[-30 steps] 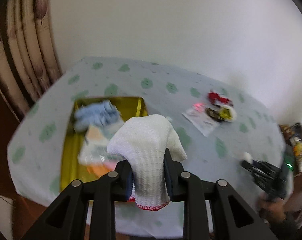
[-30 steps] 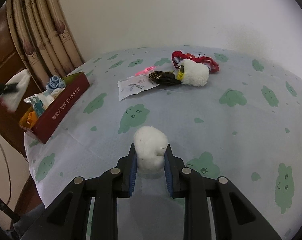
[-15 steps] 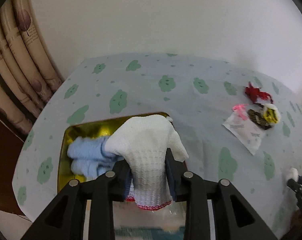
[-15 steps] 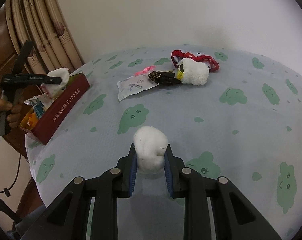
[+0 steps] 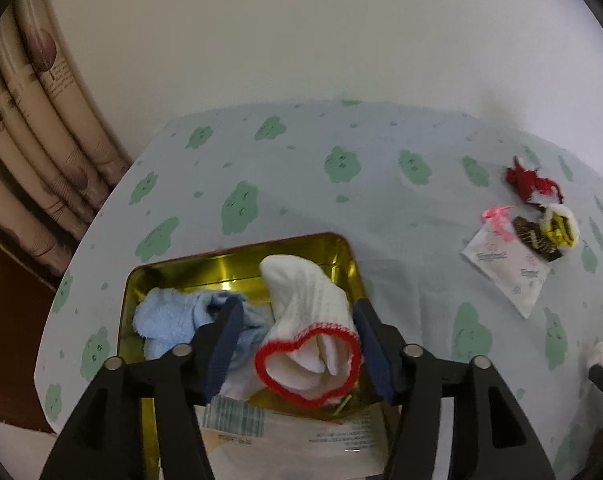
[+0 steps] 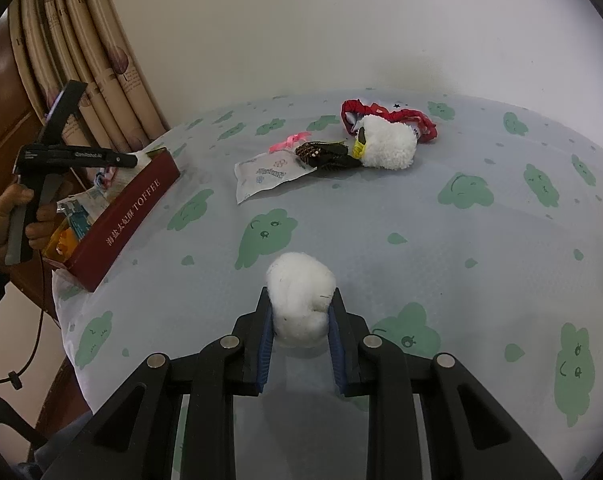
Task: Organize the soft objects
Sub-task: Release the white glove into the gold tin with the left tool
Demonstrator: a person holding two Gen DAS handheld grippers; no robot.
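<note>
1. Your left gripper has let go. A moment ago its fingers pinched the white sock; now they are spread wide, and the sock sits loose between them, over the gold tin.
2. Your right gripper has not moved. Its fingers still pinch the white fluffy ball, low over the green-spotted tablecloth.
3. Count the soft things in the tin: one white sock with a red edge and one blue sock. Some paper packets lie at the near end of the tin.
4. Count the things out on the cloth: one flat white packet, one pink ribbon, one dark hair clip, one white woolly toy and one red band. They lie close together, well apart from the tin.
5. Only the left view looks down into the tin, so only there do you see its shiny gold inside and both socks.
6. Only the right view shows the tin's red side with the word TOFFEE, and your left hand holding the left gripper above it.
7. One curtain hangs behind the table.
</note>
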